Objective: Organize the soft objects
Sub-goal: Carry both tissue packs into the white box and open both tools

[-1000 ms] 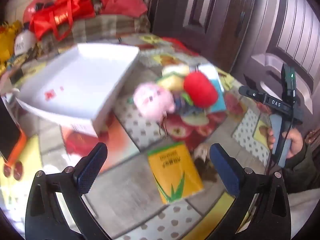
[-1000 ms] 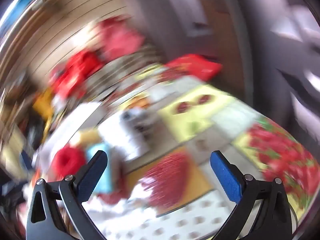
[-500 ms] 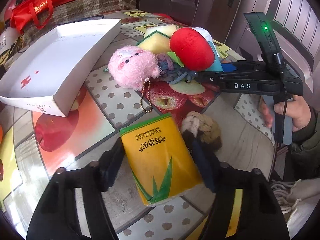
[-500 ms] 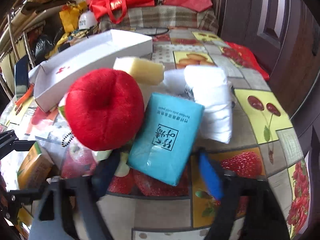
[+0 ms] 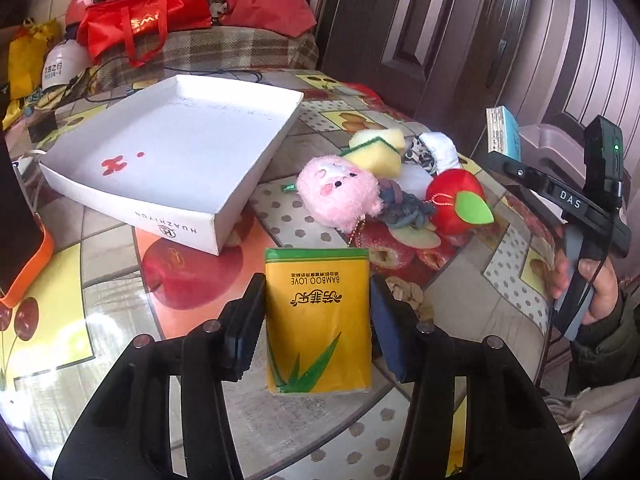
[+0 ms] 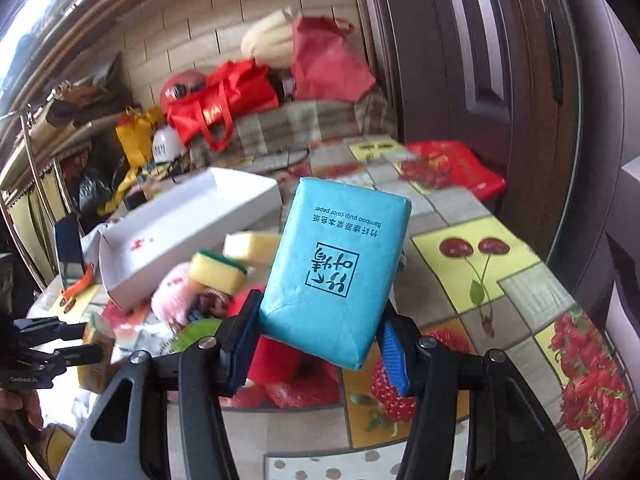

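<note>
My left gripper point(image 5: 316, 320) is shut on a yellow tissue pack point(image 5: 318, 320), held just above the table. My right gripper point(image 6: 316, 340) is shut on a blue tissue pack point(image 6: 336, 268), raised above the table; the pack also shows in the left wrist view point(image 5: 504, 132). A pink plush point(image 5: 340, 196), a red plush apple point(image 5: 456, 200), a yellow sponge point(image 5: 376, 152), a white roll point(image 5: 440, 148) and a grey-blue knotted rope point(image 5: 404, 208) lie in a heap. An open white box point(image 5: 172, 152) stands left of the heap.
A beige knotted rope point(image 5: 408, 292) lies by the left gripper's right finger. An orange-edged phone point(image 5: 24, 248) is at the far left. Red bags point(image 5: 148, 12) and helmets sit on a plaid bench behind the table. Dark doors stand to the right.
Both grippers closed on tissue packs. The left lifted the yellow pack slightly and turned it straight. The right raised the blue pack away from the heap.
</note>
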